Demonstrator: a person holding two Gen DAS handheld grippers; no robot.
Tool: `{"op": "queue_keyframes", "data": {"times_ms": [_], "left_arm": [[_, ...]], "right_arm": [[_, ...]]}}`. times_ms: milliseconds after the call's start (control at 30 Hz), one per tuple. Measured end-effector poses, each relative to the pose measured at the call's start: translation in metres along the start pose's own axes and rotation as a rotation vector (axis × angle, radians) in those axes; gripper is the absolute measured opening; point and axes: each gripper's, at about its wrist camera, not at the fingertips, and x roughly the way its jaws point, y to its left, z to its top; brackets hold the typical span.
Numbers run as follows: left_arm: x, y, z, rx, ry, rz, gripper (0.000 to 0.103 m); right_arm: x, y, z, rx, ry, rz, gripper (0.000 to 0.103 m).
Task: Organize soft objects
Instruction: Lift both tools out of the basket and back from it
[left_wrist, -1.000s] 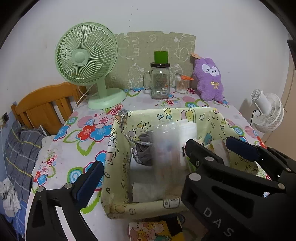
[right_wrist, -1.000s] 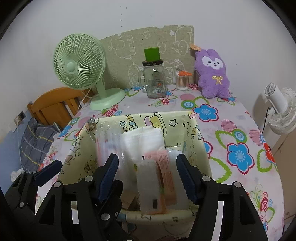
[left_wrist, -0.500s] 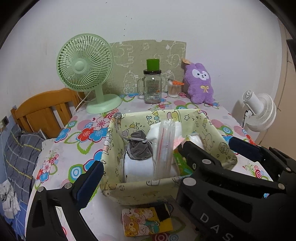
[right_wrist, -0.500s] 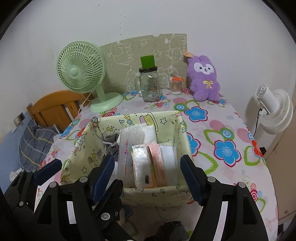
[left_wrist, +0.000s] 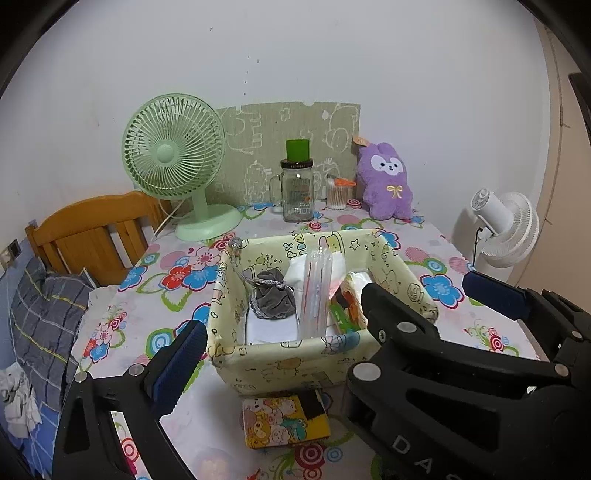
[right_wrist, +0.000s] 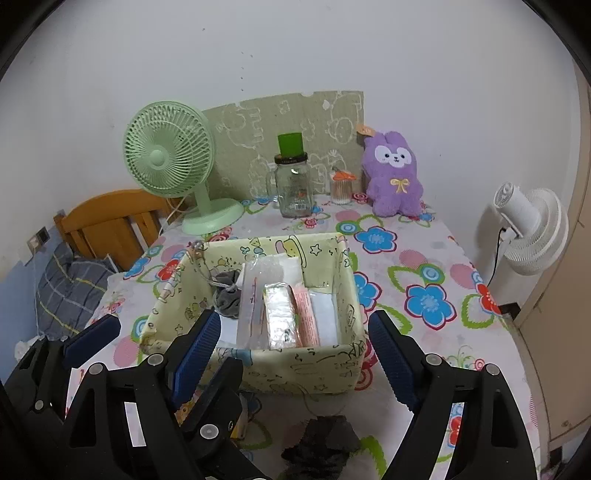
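Observation:
A pale yellow fabric basket (left_wrist: 295, 363) (right_wrist: 314, 365) stands mid-table. It holds a grey drawstring pouch (left_wrist: 271, 301) (right_wrist: 227, 301), a clear plastic packet (left_wrist: 314, 291) (right_wrist: 255, 299), a silvery packet (right_wrist: 281, 321), a pink packet (right_wrist: 306, 317) and white packs. A colourful cartoon packet (left_wrist: 284, 421) lies in front of the basket. A dark fabric item (right_wrist: 321, 443) lies at the near edge. My left gripper (left_wrist: 332, 321) is open and empty before the basket. My right gripper (right_wrist: 291, 354) is open and empty, and its body shows in the left wrist view.
At the back stand a green fan (left_wrist: 177, 162) (right_wrist: 170, 162), a glass jar with a green cup on top (left_wrist: 297, 192) (right_wrist: 293, 188), a cotton-swab jar (left_wrist: 338, 194) and a purple plush rabbit (left_wrist: 388, 182) (right_wrist: 395, 173). A wooden chair (left_wrist: 92, 229) is left, a white fan (right_wrist: 528, 229) right.
Both grippers have pulled back from the basket and risen. The clear packet, blurred over the basket a second ago, now stands upright inside it.

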Motion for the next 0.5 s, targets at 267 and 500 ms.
{"op": "queue_keyframes", "data": {"times_ms": [267,500], "left_arm": [[-0.021,-0.001,-0.008,-0.004,-0.030,-0.012,0.101],[-0.040,-0.002,-0.018,-0.007,-0.056,-0.027,0.101]], "right_arm": [[-0.024,0.004,-0.006,-0.024,-0.044,-0.012,0.091],[-0.046,0.006,-0.016,-0.037,-0.075,-0.005,0.091]]}}
